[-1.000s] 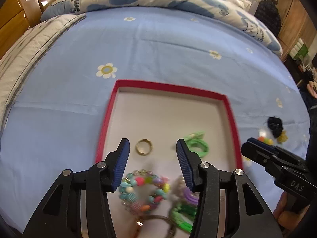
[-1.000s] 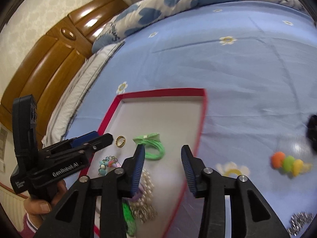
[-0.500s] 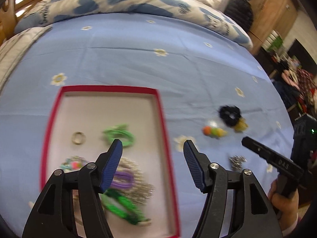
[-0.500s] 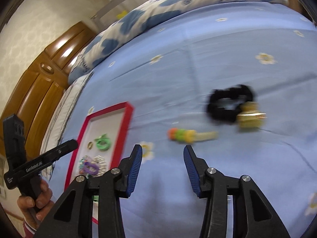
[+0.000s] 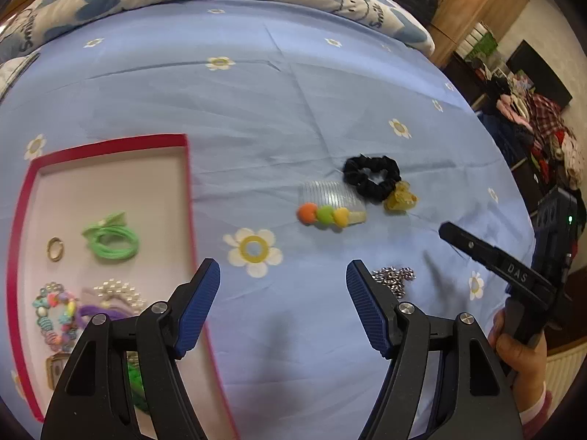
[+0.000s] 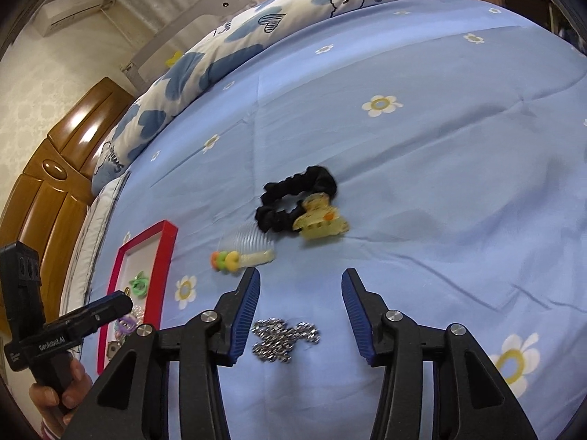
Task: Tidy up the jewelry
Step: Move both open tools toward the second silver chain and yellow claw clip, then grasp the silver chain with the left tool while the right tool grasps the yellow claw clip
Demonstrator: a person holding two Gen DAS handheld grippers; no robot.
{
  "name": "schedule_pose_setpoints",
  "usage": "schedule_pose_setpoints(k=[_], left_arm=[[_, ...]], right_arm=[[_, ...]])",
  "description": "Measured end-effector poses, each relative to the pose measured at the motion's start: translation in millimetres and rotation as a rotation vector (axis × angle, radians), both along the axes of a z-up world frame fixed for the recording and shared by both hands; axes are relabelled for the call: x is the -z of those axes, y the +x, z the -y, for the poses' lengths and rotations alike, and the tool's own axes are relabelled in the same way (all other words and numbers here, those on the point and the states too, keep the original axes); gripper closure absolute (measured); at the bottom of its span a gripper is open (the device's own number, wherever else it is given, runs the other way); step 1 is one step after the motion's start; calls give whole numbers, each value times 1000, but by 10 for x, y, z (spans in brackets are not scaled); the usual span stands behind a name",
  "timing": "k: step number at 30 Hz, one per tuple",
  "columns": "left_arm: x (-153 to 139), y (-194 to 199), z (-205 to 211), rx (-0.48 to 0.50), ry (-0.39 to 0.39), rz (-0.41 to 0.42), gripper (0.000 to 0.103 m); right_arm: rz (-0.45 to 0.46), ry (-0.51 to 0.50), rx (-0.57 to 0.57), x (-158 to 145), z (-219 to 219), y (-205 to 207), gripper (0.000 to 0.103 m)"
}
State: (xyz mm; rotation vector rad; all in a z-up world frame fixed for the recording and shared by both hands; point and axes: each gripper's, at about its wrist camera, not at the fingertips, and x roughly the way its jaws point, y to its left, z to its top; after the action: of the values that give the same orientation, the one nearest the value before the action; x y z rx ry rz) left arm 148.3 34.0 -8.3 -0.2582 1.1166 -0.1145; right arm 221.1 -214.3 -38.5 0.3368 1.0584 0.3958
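Your left gripper [image 5: 282, 293] points down at the blue flowered bedsheet [image 5: 256, 117], its jaws opening with nothing between them but bare cloth and a printed daisy. In this left wrist view, the red-rimmed tray [image 5: 189, 198] lies at the left, holding a gold ring [image 5: 55, 248], a green hair tie [image 5: 112, 242], a beaded bracelet [image 5: 55, 315] and a purple tie [image 5: 93, 311] over a pearly piece. Out on the sheet, beyond the jaws, a clear comb with orange, green and yellow pompoms [image 5: 328, 207] sits just left of a black scrunchie [image 5: 370, 176], and a yellow claw clip [image 5: 400, 198] touches the scrunchie's right side. A silver chain [image 5: 394, 278] lies just beside the right finger. At the far right, your other hand [image 5: 521, 359] grips the right tool. In the right wrist view, your right gripper [image 6: 301, 311] hangs over the silver chain [image 6: 284, 337], jaws opening and empty; the chain lies on the sheet near the left finger, and whether it touches is unclear. Farther off sit the comb [image 6: 244, 249], the scrunchie [image 6: 293, 198] and the claw clip [image 6: 319, 220], with the tray [image 6: 161, 253] at the left.
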Motion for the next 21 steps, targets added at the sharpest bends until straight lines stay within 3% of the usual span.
schedule_pose_setpoints(k=[4,14,21], left_arm=[[74,41,163,32,11,-18,32],[319,8,792,188,-16,-50,29],[611,137,1087,213,-1,-81,29]], right_arm=[[15,-20,-18,22,-14,90,47],[17,-51,-91,158,-71,317,45],[-11,-64,-131,336,-98,488,45]])
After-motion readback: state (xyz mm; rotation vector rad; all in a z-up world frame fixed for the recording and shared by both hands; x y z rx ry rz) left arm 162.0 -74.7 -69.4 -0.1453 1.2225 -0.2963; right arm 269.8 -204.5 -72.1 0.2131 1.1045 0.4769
